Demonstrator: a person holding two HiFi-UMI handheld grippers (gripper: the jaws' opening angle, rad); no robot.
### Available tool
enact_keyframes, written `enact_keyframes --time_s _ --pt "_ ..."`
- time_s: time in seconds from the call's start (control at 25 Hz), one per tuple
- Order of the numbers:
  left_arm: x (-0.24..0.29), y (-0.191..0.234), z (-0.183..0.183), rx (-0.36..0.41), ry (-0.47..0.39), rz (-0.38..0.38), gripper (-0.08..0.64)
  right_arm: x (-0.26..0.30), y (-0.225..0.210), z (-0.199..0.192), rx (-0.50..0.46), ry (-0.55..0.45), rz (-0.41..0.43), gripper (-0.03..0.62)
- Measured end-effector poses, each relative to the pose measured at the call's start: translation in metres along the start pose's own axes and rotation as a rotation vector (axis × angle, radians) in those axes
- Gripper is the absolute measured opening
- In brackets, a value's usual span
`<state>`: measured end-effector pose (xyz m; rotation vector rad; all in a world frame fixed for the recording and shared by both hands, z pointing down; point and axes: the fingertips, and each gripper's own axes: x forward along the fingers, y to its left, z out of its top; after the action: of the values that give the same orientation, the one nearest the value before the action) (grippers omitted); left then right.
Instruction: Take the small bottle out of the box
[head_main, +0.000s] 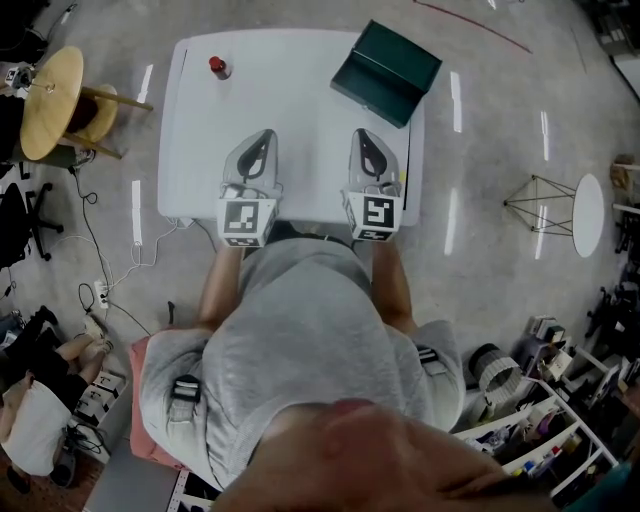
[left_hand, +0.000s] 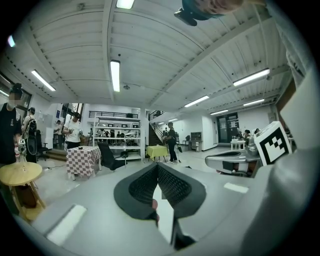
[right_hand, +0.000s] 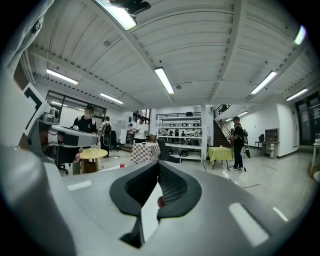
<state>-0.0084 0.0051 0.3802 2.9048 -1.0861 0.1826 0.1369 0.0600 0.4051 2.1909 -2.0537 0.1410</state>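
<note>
Overhead view of a white desk (head_main: 300, 130) with me at its near edge, one gripper in each hand. The small bottle (head_main: 218, 67), red cap on top, stands on the bare desk near the far left corner. The dark green box (head_main: 385, 73) sits at the far right corner, well apart from the bottle. The bottle is outside the box, so I judge the lift-out itself to be done.

The left gripper (head_main: 263, 138) and the right gripper (head_main: 365, 140) lie side by side near the desk's front edge, both pointing away from me. In the left gripper view its fingers (left_hand: 175, 187) meet at the tip with nothing held between them. In the right gripper view its fingers (right_hand: 172, 185) are likewise pressed together and empty.

What remains, as I read it, is parking the hands. To do that well I would keep both pairs of fingers closed and low at the near edge, clear of the far left corner, so nothing clips the bottle.

The bottle appears upright, with its long axis vertical and its cap pointing at the ceiling. It is too small here for me to rule out a slight lean.
</note>
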Motion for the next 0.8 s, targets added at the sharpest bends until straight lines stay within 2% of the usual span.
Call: enact_keyframes --time_s 0.8 --pt "-0.0005 -0.0098 0.0010 0.000 -0.001 -0.013 0.012 -0.0077 -0.0027 0.0015 -0.007 -0.009 0.000 0.003"
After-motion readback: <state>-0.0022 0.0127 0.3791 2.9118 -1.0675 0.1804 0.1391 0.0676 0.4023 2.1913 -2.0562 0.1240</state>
